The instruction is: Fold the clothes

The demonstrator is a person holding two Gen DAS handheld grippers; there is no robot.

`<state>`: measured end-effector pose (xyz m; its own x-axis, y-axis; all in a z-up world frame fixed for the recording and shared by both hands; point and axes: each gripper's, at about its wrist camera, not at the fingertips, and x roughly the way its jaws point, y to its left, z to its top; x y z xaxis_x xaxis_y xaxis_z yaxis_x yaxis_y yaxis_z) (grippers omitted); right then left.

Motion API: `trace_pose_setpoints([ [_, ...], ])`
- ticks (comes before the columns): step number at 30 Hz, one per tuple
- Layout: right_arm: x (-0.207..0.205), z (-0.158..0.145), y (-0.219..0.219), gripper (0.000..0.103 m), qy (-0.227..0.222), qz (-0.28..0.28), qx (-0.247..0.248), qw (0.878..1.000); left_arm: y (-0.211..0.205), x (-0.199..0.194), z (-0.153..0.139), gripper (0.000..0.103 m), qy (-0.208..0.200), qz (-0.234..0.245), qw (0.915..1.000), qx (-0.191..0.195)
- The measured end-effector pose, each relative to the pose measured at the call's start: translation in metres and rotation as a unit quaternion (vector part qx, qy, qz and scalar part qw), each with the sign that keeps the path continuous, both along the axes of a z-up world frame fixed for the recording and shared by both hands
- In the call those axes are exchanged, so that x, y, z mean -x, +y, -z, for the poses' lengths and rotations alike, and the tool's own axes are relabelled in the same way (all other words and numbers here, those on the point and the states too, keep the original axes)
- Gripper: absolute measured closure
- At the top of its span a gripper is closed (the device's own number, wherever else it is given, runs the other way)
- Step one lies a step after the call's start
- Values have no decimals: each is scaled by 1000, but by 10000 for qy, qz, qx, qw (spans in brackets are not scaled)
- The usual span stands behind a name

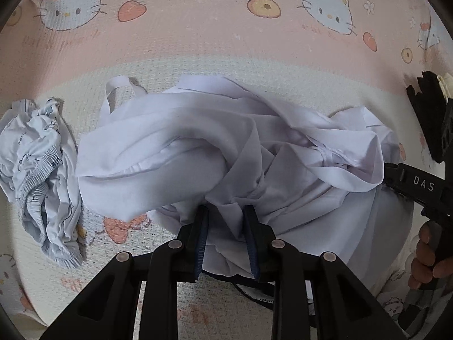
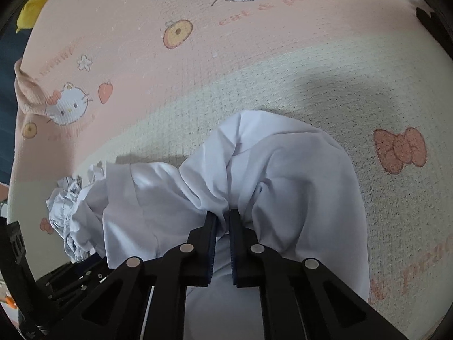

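A crumpled white garment [image 1: 198, 147] lies heaped on the pink and cream cartoon-cat mat [image 1: 198, 28]. My left gripper [image 1: 226, 212] is shut on a bunched fold at the heap's near side, with cloth gathered between its pads. In the right wrist view, my right gripper [image 2: 223, 216] is shut on another pinched fold of the white garment [image 2: 283, 175]. From the left wrist view, the right gripper [image 1: 392, 173] reaches in from the right with its tips buried in the cloth's edge, and a hand [image 1: 429, 257] holds its handle.
A small light-blue patterned garment [image 1: 39, 170] lies crumpled to the left of the white one, also seen as the blue garment [image 2: 63, 206]. A dark cord or trim [image 1: 249, 291] shows under the heap. A yellow object [image 2: 34, 2] sits past the mat's far left edge.
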<state>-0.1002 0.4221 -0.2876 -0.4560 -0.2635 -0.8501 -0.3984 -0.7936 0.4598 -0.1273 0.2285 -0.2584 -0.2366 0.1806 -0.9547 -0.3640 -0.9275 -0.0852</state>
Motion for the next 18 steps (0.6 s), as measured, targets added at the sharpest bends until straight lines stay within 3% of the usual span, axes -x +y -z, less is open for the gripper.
trace_pose_setpoints([
  [2, -1, -2, 2, 98, 86, -15, 27, 10000, -4, 2, -5, 79, -42, -140, 9997, -188],
  [4, -2, -6, 4, 91, 214, -29, 38, 9998, -8, 3, -14, 78, -13, -285, 9988, -410],
  [6, -4, -19, 5, 78, 455, -71, -185, 9988, -10, 0, -29, 69, 193, -281, 9975, -623],
  [7, -8, -28, 6, 61, 626, -60, -325, 9975, -11, -1, -38, 63, 324, -272, 9966, -705],
  [8, -11, -36, 7, 49, 798, -45, -455, 9958, -12, -3, -47, 48, 485, -261, 9957, -743],
  [9, -16, -42, 7, 48, 989, 6, -451, 9941, -13, -4, -55, 39, 620, -257, 9947, -778],
  [13, -34, -66, 10, 47, 1733, 206, -428, 9837, -15, -8, -79, 39, 819, -154, 9915, -995],
  [18, -29, -53, 13, 47, 1370, 292, -201, 9899, -2, -2, -72, 39, 528, 119, 9881, -1437],
])
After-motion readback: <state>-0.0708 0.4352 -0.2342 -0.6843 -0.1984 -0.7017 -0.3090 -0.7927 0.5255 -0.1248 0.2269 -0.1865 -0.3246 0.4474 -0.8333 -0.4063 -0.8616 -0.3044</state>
